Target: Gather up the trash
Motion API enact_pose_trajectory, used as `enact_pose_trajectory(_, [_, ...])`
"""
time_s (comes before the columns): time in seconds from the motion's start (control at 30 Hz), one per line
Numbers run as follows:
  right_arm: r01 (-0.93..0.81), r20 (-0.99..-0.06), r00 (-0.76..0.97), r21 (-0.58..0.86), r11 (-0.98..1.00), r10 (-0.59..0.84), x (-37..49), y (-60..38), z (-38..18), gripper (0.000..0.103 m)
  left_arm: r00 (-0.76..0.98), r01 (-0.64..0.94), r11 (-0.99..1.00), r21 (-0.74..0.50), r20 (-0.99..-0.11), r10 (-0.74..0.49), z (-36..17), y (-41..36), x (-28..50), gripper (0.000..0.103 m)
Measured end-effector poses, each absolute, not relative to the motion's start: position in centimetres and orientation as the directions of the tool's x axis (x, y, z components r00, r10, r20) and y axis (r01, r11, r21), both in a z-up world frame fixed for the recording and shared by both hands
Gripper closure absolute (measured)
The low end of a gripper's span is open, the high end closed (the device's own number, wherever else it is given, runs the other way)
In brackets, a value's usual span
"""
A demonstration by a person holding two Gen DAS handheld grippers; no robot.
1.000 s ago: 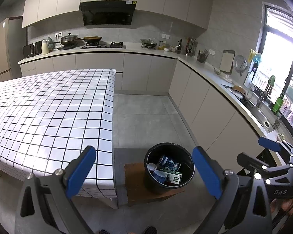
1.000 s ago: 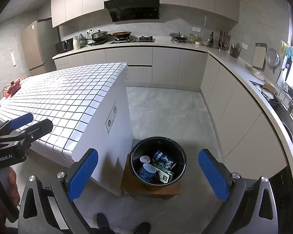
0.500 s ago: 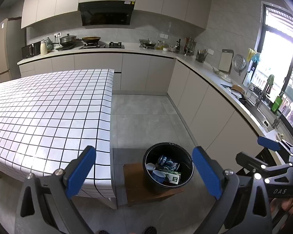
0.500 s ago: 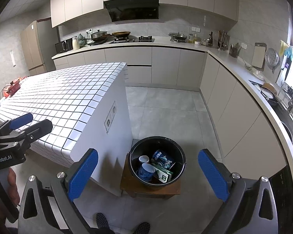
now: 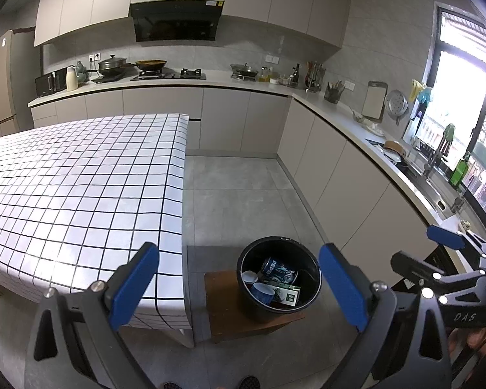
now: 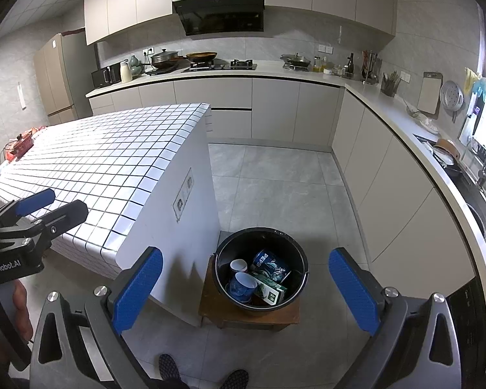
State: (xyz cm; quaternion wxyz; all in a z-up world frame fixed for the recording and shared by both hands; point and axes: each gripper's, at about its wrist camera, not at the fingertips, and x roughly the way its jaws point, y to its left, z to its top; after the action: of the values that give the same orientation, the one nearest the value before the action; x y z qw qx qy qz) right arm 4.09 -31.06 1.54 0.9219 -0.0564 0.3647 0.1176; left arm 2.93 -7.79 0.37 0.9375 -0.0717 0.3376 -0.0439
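Both hand-held grippers hang spread, empty, above the black bucket.

Black bucket, blue Pepsi can, white black-gridded tablecloth

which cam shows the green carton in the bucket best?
Right wrist: the green carton lies unobstructed in the black bucket, beside the blue cup. Left wrist shows it smaller, partly behind the bucket's near wall.
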Motion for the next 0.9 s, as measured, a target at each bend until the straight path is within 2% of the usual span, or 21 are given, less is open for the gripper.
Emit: enact_pose_trajectory(0.9, [-0.257,-0.685,0.708,-0.027,0.966,0.169,4.90,-30.84,1.35,0.000,0.765,0.054,0.987,-0.150,-0.629,-0.137,-0.16,-7.50,3.18,0.003])
